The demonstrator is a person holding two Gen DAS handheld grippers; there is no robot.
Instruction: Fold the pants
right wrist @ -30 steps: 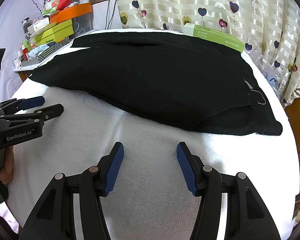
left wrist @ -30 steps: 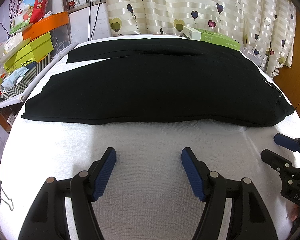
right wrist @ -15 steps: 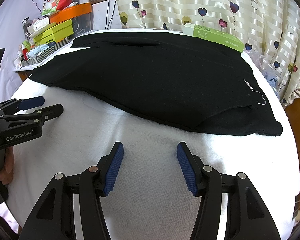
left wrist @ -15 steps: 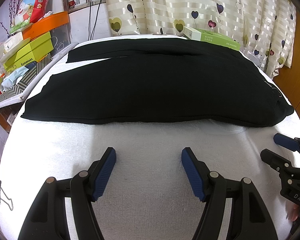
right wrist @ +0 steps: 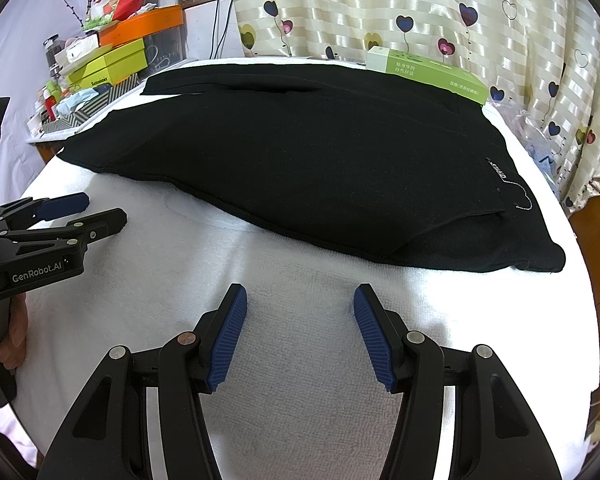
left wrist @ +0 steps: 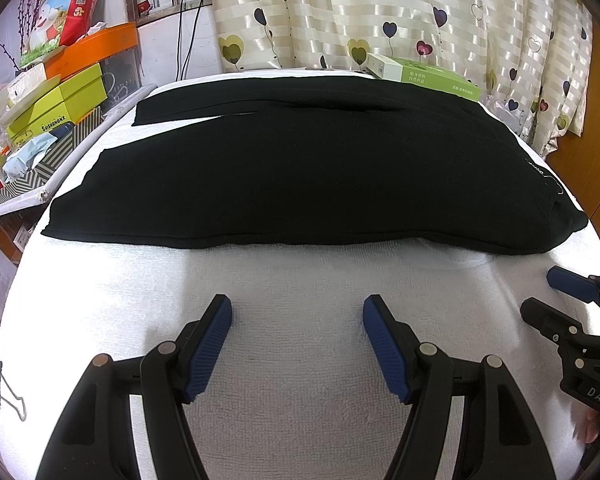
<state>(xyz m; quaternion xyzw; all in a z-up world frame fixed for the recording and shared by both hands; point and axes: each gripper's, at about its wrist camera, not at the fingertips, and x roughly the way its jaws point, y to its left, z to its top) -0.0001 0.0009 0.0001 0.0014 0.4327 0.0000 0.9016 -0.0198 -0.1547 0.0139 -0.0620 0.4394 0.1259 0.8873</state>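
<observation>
Pants [left wrist: 300, 168], one black pair, lie flat across the white towel [left wrist: 300, 360] ahead of our two grippers, left gripper [left wrist: 297, 322] and right gripper [right wrist: 300, 312], both spread wide and holding nothing, beside one green box [left wrist: 424, 76].

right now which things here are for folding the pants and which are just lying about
For the job:
black pants
white towel under them
left gripper, open
right gripper, open

Lying about:
green box
yellow boxes
orange bin
binder clip
</observation>
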